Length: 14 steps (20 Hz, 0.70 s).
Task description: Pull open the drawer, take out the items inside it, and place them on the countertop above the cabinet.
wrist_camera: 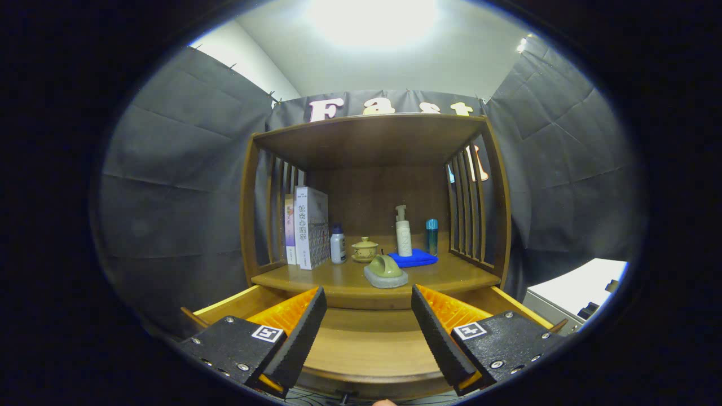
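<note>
Standing at shelf's left slats: books (309, 226), small white bottle (338, 245) beside. Lidded teacup (364, 248) mid-back. Pump bottle (403, 232) and teal bottle (432, 236) by blue cloth (414, 258).

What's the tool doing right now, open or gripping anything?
Tool: open, holding nothing, fingers spread over the pulled-out drawer, below the countertop.

Books (307, 228) stand left on the countertop (451, 276); open drawer (366, 344) below.
</note>
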Motion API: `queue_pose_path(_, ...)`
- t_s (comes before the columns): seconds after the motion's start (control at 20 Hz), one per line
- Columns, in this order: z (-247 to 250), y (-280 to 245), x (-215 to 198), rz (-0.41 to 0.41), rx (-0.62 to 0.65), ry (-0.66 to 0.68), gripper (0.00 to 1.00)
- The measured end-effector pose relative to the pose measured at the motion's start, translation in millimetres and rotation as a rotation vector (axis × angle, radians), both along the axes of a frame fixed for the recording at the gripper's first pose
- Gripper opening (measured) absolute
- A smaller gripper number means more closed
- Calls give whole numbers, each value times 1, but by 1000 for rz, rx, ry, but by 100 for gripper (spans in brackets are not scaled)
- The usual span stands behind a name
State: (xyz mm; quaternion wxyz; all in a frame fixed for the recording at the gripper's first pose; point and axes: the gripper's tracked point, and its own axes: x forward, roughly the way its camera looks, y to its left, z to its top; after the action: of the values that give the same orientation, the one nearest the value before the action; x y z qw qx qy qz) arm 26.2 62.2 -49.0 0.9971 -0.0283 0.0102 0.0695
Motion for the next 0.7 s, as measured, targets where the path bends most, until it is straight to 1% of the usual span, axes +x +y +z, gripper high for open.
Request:
queue_pose_path(0.1, -17, 1, -16, -2, -6, 19, 94)
queue_pose_path(0.25, -32, 1, -39, -7, 30, 23, 94)
queue_pose_path(0.4, -50, -1, -53, -12, -4, 20, 94)
queue_pose_path(0.5, -69, 3, -63, -2, -11, 46, 94)
queue_pose_path(0.7, -99, -1, -74, -11, -35, 84, 94)
